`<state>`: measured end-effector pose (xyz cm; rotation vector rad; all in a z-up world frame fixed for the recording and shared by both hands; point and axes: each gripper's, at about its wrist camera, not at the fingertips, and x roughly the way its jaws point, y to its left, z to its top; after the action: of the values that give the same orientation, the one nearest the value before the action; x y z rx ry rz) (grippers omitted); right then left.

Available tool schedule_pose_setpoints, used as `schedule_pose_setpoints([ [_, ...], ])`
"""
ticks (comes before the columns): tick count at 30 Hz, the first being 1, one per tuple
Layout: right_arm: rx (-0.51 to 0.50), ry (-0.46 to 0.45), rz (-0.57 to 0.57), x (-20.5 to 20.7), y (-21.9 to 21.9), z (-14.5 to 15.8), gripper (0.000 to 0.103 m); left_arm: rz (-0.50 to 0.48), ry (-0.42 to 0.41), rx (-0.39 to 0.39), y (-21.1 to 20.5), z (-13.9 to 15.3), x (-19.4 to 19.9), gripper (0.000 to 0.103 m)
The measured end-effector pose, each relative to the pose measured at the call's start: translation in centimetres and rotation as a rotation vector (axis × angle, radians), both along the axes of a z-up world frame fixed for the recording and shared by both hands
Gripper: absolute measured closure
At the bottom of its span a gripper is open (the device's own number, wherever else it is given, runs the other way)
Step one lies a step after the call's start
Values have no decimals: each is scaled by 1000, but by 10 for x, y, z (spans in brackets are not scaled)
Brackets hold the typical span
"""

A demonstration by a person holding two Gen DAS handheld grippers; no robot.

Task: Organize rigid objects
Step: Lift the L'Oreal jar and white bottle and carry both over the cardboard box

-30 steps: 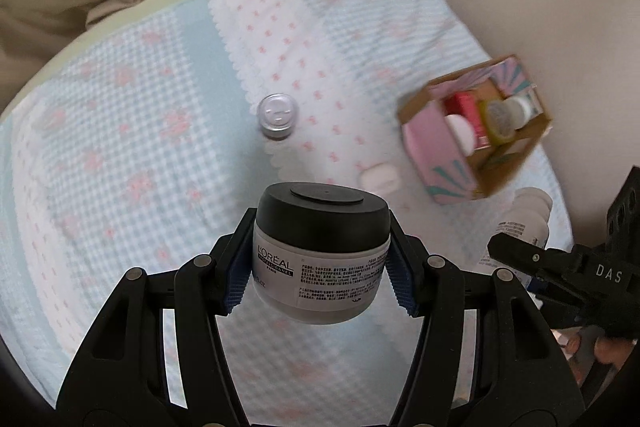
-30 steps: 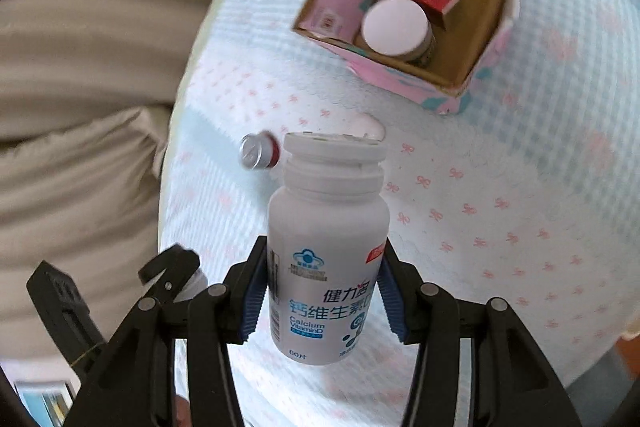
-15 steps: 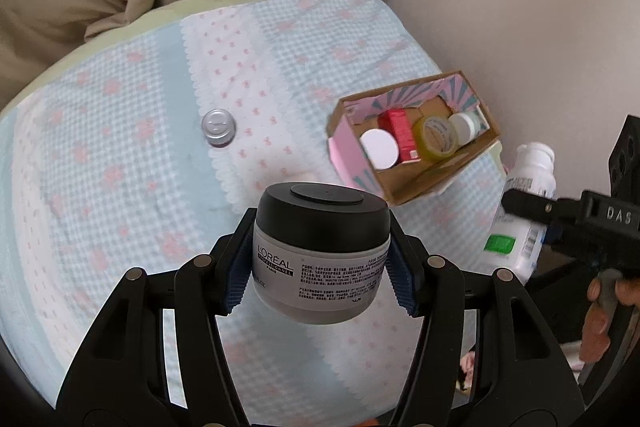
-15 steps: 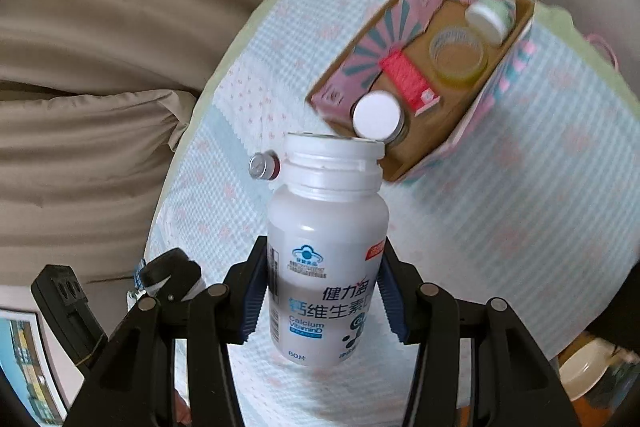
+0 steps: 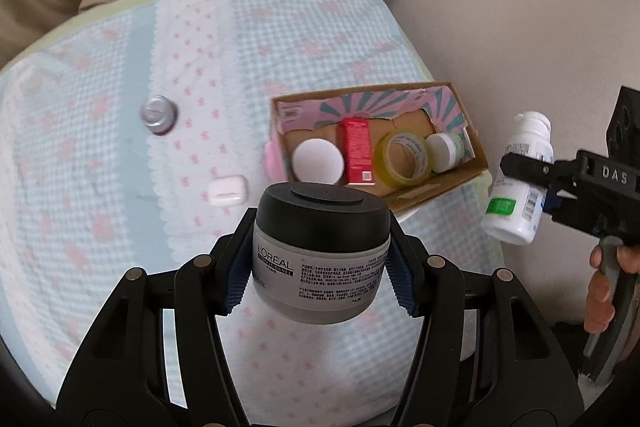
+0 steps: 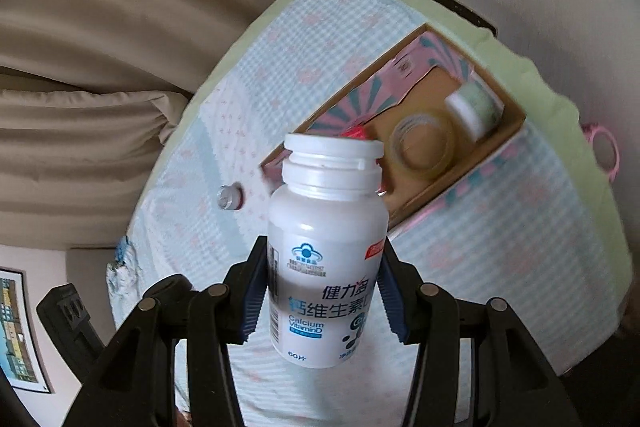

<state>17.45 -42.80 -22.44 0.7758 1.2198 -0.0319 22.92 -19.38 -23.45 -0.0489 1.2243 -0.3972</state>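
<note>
Now | left claw [image 5: 322, 263] down-tilted, clamps jar [image 5: 322, 251] | right claw [image 6: 320, 297] down-tilted, clamps bottle [image 6: 326, 259]

Both tools lifted off bedspread [image 5: 100, 187]; cardboard box [image 5: 476, 167] now smaller, farther away, whole interior visible.

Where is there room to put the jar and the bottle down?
The box is crowded: only bare cardboard along its near side. On the cloth, wide free patches lie left of the silver cap and nearer than the small white case.
</note>
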Motion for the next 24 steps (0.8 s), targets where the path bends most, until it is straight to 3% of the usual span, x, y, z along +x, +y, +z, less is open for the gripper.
schedule_pose_setpoints([
  [11, -59, 65, 52, 67, -66, -65, 56, -64, 80, 96, -68, -71, 36, 48],
  [19, -75, 117, 120, 104, -70, -122, 56, -122, 119, 180, -100, -123, 59, 48],
  [24, -106, 116, 181, 115, -65, -139, 56, -157, 142, 219, -112, -145, 61, 48],
])
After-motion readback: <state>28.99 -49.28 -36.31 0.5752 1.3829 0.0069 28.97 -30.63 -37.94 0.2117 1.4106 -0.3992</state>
